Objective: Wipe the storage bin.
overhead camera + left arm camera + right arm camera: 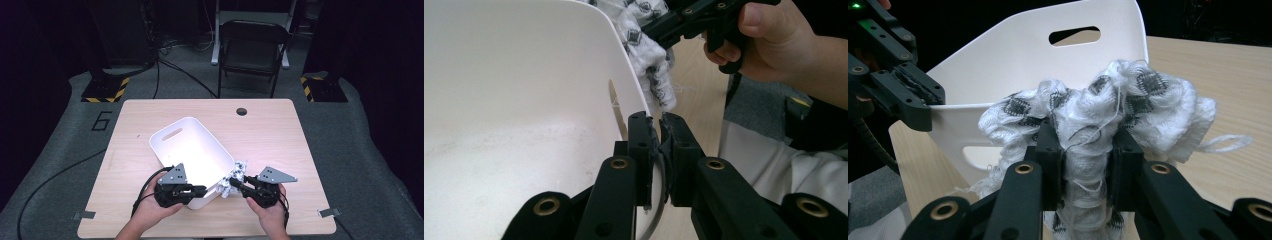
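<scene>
On the table (280, 130), right fingers (1050, 145) clamp the cloth (1108, 105).

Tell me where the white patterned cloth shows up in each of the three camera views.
High view: the cloth sits lower centre-right, at the white bin's near corner, in the right gripper.
Left gripper view: top centre, hanging beside the bin's rim.
Right gripper view: centre, bunched between that gripper's jaws.
Shared landmark: the white bin.

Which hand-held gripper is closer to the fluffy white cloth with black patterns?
Right. The right hand-held gripper clamps the cloth; the left hand-held gripper grips the white plastic bin's rim beside it.
</scene>
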A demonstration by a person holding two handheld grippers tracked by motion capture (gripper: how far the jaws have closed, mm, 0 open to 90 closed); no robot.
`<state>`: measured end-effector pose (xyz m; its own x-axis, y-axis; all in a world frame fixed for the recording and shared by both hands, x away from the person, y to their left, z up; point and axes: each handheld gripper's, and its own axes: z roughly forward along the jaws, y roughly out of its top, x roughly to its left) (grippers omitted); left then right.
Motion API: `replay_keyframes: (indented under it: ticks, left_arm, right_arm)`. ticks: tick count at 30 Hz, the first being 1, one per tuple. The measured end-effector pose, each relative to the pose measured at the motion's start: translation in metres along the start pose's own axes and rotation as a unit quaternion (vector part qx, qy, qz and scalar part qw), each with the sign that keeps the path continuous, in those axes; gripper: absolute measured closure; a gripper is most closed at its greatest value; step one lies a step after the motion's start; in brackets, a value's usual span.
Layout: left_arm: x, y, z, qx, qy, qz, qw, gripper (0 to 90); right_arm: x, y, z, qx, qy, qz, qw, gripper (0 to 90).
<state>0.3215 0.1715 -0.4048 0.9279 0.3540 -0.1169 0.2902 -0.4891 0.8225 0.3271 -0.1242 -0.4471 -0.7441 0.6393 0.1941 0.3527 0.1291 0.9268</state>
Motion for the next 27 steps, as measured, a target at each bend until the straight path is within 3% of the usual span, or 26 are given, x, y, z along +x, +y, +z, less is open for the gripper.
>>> replay_keyframes:
  ticks: [2,4,6,12,15,17,20,24,27]
  left_arm:
    - [-0.001,0.000,0.000,0.002,-0.002,0.002,1.0000,83.8]
    - [0.000,0.000,0.000,0.002,-0.004,0.002,1.0000,83.7]
    - [0.000,0.000,0.000,0.000,-0.008,0.000,1.0000,83.6]
    - [0.001,0.000,0.000,-0.002,-0.010,-0.002,0.9999,83.2]
    - [0.001,-0.001,0.000,-0.002,-0.013,-0.006,0.9999,82.9]
    - [0.000,-0.001,0.001,-0.003,-0.012,-0.005,0.9999,82.7]
    - [0.000,0.000,0.000,0.000,-0.014,-0.004,0.9999,82.7]
    - [-0.001,0.000,0.001,-0.001,-0.017,-0.004,0.9999,82.4]
    - [-0.002,0.000,0.002,-0.001,-0.018,-0.005,0.9998,82.3]
  right_arm:
    - [-0.003,-0.003,0.001,0.004,-0.002,0.008,1.0000,72.1]
    - [-0.008,-0.011,0.007,0.029,-0.003,0.030,0.9991,72.1]
    - [-0.012,-0.017,0.012,0.045,-0.007,0.030,0.9985,72.1]
    - [-0.024,-0.037,0.030,0.128,-0.016,0.049,0.9905,72.0]
    - [-0.024,-0.038,0.032,0.135,-0.016,0.049,0.9895,72.0]
    - [-0.022,-0.036,0.030,0.131,-0.019,0.046,0.9901,72.0]
    - [-0.014,-0.024,0.019,0.084,-0.010,0.036,0.9958,71.9]
    - [-0.004,-0.002,-0.001,0.017,-0.004,0.029,0.9994,71.8]
    - [-0.001,0.004,-0.004,0.016,-0.013,0.003,0.9998,71.5]
